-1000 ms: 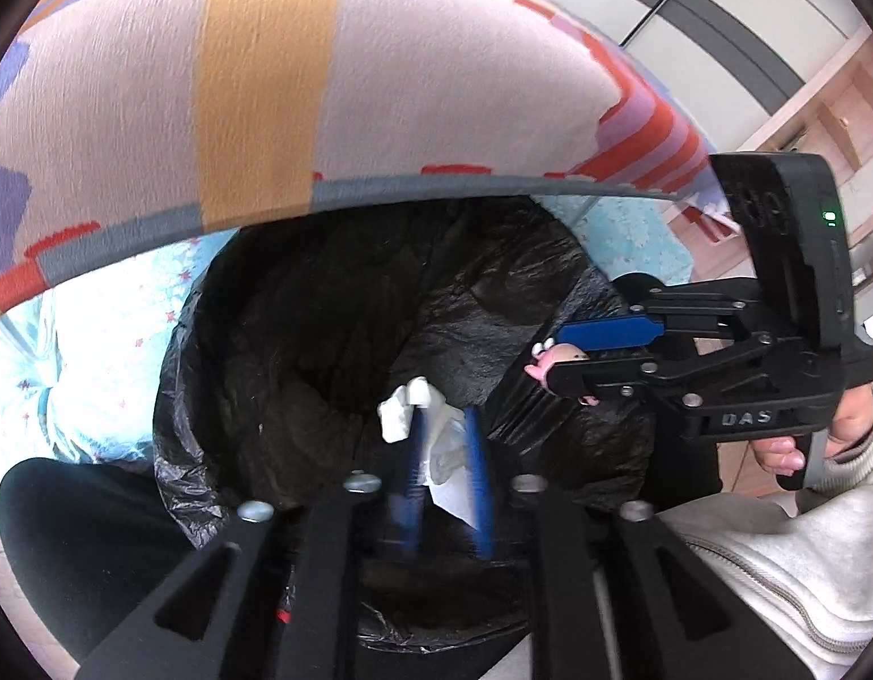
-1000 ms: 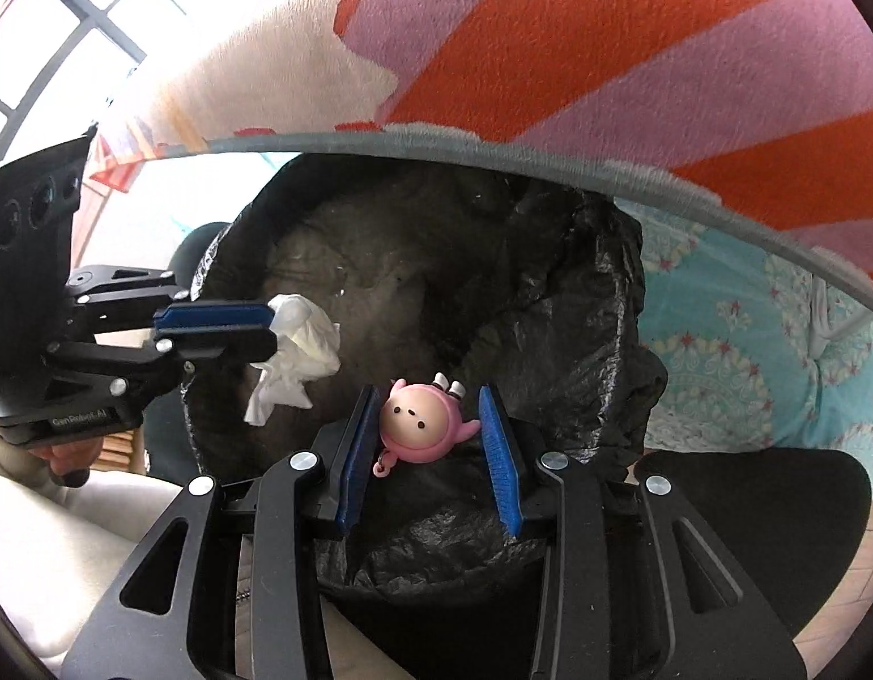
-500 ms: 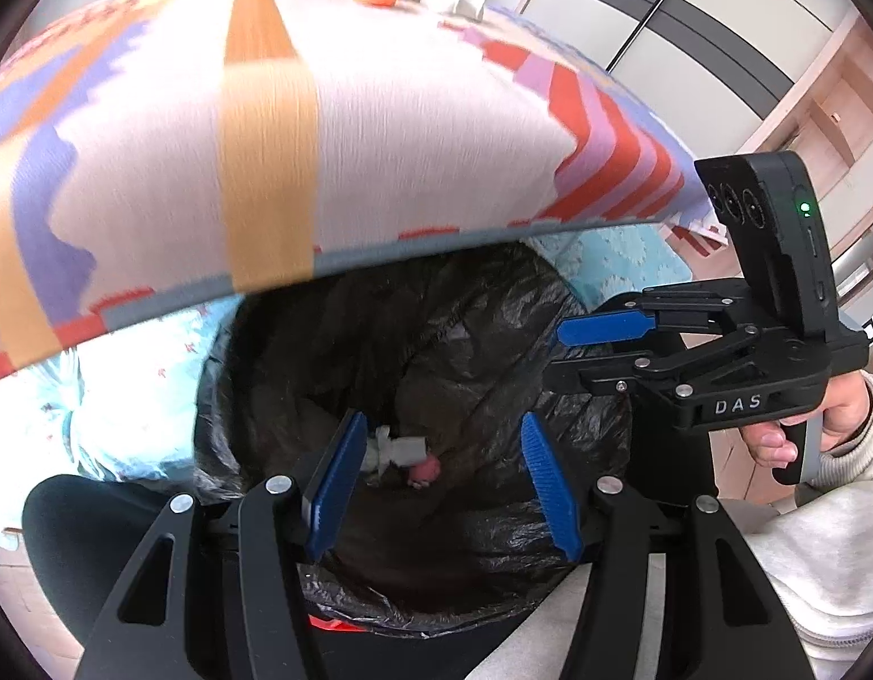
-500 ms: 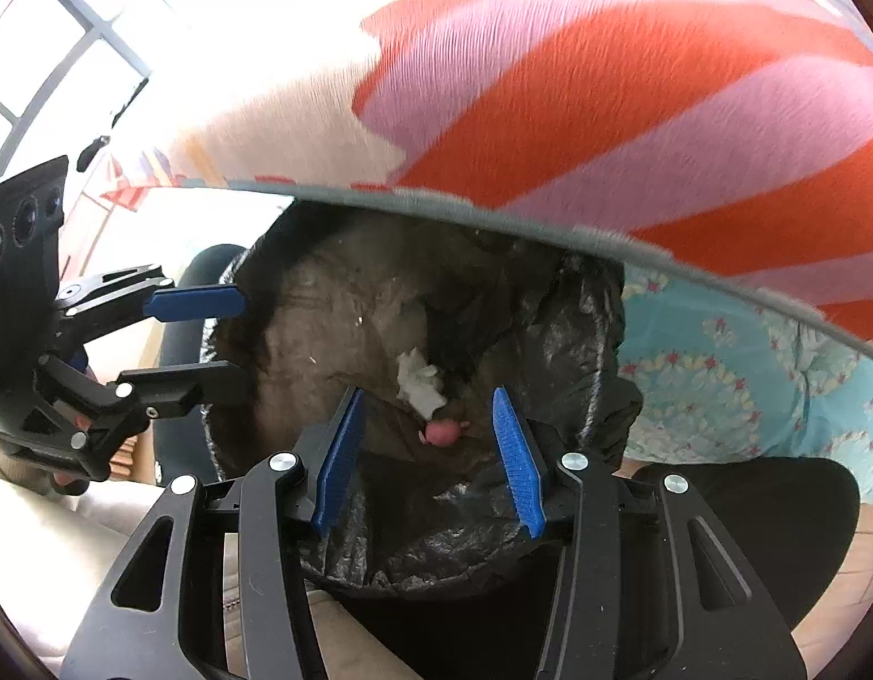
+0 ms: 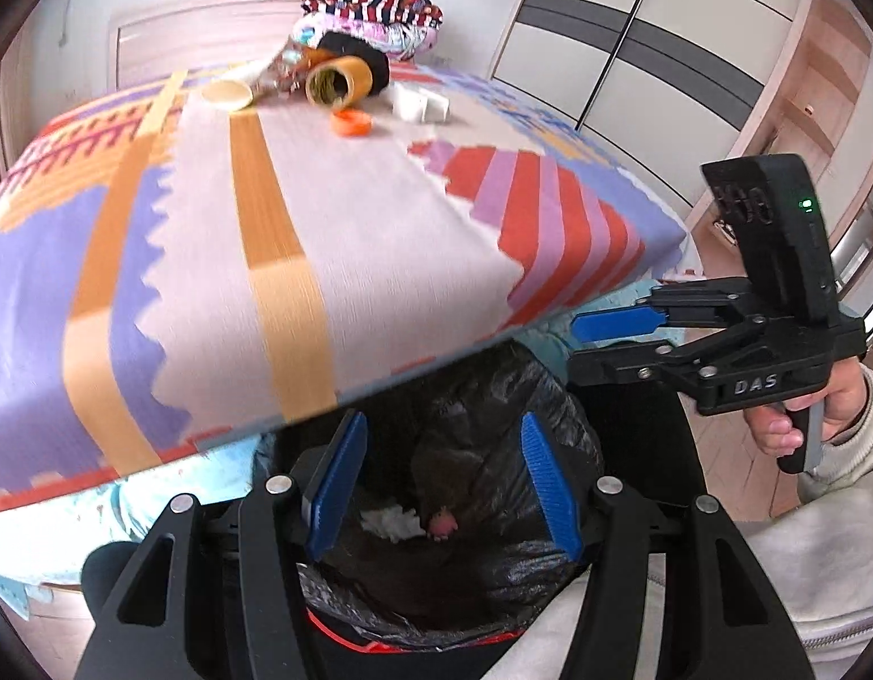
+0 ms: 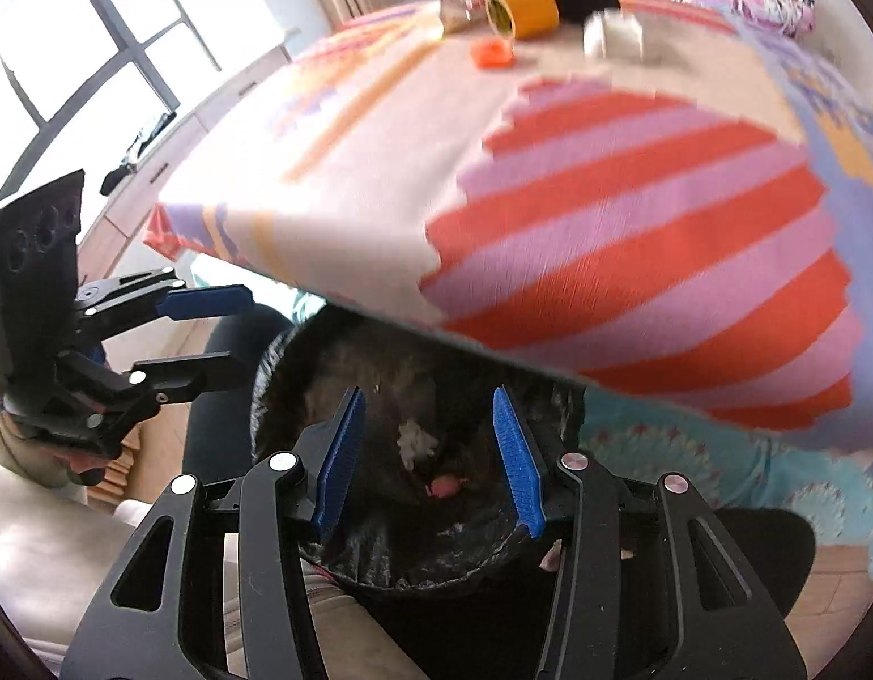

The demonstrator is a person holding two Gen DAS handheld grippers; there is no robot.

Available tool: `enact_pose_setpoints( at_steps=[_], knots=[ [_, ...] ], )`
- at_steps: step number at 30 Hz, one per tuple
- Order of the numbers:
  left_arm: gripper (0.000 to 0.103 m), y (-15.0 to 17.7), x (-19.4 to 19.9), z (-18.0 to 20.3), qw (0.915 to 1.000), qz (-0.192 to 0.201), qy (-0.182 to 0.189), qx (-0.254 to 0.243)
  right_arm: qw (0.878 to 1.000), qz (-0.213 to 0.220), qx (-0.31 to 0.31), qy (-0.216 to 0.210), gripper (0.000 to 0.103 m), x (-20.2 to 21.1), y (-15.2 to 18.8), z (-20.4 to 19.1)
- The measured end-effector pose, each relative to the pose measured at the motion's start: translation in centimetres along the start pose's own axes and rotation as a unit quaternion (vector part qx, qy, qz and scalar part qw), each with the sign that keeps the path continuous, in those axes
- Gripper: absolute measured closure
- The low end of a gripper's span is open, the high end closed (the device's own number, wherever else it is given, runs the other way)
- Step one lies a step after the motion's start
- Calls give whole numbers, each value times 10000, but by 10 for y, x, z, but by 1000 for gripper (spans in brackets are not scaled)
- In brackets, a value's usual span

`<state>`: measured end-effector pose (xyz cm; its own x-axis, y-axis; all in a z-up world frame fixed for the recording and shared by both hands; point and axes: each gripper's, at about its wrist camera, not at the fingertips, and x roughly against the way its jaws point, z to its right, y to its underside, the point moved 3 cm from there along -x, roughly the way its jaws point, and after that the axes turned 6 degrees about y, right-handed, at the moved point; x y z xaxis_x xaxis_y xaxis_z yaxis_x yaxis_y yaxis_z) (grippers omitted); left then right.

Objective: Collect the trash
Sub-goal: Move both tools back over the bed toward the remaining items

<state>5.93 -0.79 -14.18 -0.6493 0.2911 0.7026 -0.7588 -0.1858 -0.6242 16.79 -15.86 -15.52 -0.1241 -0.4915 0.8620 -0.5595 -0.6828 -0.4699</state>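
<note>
A black-lined trash bin (image 5: 493, 396) (image 6: 300, 374) stands under the table's edge. At its bottom lie a crumpled white tissue (image 5: 391, 521) (image 6: 416, 442) and a small pink toy (image 5: 443, 524) (image 6: 444, 487). My left gripper (image 5: 442, 425) (image 6: 246, 331) hangs above the bin, open, nothing between its blue pads. My right gripper (image 6: 428, 396) (image 5: 575, 345) is beside it, also open and empty. On the far side of the table lie a tipped orange jar (image 5: 337, 79) (image 6: 521, 11), an orange lid (image 5: 351, 123) (image 6: 493, 51) and a white packet (image 5: 422, 103) (image 6: 612, 34).
The table wears a striped cloth (image 5: 266, 226) (image 6: 606, 198) that overhangs the bin. A foil wrapper (image 5: 277, 71), a cream round lid (image 5: 226, 93) and folded striped fabric (image 5: 374, 5) sit at the far end. Wardrobe doors (image 5: 634, 28) stand to the right, a window (image 6: 96, 56) to the left.
Both grippers opened, letting the tissue and the pink toy fall to the bottom of the bag. Both then rose, so the table top with its litter has come into view.
</note>
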Motion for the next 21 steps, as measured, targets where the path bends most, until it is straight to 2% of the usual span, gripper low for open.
enact_pose_setpoints(
  at_steps=[12,21],
  knots=[
    [48,-39,22,11,9983,468,-91,-333,9973,691,131,232,56,42,-39,12],
    [48,-84,17,4,9963,666,-337,-424,9901,1171,95,772,56,48,-81,25]
  ],
)
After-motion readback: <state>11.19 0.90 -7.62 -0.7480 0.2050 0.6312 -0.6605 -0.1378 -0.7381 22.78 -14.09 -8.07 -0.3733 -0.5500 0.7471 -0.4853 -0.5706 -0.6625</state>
